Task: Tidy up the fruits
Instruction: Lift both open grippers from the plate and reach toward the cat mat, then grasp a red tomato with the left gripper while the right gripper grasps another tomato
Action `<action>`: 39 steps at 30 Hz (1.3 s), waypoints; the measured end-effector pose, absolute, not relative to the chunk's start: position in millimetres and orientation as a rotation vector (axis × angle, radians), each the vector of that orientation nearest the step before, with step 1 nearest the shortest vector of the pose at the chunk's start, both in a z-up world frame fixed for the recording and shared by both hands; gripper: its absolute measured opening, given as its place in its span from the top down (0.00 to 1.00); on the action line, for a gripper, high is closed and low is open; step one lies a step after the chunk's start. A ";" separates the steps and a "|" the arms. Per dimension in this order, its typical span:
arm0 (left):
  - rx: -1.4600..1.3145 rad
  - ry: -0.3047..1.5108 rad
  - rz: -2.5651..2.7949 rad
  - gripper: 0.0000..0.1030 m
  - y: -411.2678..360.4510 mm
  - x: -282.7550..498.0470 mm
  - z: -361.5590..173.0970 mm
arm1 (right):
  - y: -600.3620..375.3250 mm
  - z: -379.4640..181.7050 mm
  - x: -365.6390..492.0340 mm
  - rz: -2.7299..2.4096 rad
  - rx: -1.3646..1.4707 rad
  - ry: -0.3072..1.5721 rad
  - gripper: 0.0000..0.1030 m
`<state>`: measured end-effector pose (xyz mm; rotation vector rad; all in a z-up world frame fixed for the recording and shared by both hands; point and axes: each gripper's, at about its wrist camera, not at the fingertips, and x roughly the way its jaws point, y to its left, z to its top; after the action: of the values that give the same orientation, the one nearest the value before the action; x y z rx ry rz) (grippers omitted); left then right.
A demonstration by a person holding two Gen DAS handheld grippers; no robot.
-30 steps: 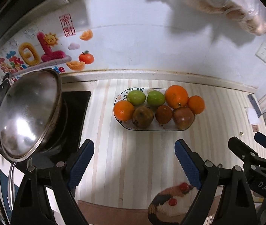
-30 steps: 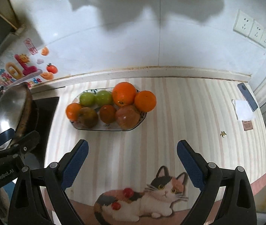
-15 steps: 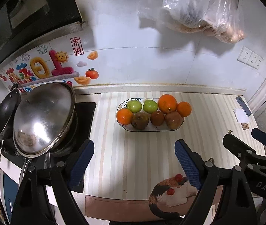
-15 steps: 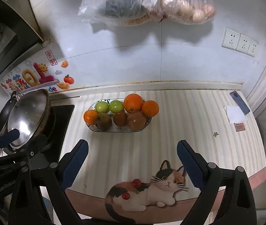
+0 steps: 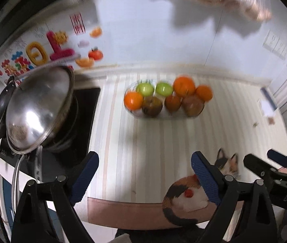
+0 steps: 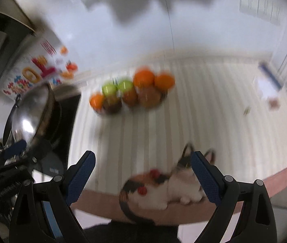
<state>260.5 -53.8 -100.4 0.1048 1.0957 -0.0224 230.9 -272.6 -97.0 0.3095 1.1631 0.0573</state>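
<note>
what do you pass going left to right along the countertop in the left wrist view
metal wok lid → black stovetop → fruit dish → small white paper by the wall

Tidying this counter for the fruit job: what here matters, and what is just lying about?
For the job:
fruit dish
oranges
green apples
brownish fruits
left claw, open
right claw, open

Lying about:
steel lid
wall stickers
hanging bags
wall sockets
</note>
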 end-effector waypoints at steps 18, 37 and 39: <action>0.222 1.507 -0.033 0.09 -80.4 267.6 -264.0 | -258.3 -307.4 260.8 0.133 0.350 1.481 0.70; 0.267 1.627 -0.322 0.59 -163.9 243.6 -330.1 | -336.1 -291.6 222.6 -0.014 0.436 1.443 0.70; 0.280 1.609 -0.330 0.64 -167.1 243.0 -330.8 | -335.4 -289.6 221.7 -0.014 0.437 1.439 0.70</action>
<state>243.0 -167.1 -330.8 0.2796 1.6091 -0.3296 221.7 -335.4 -289.6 0.4372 1.4388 -0.0140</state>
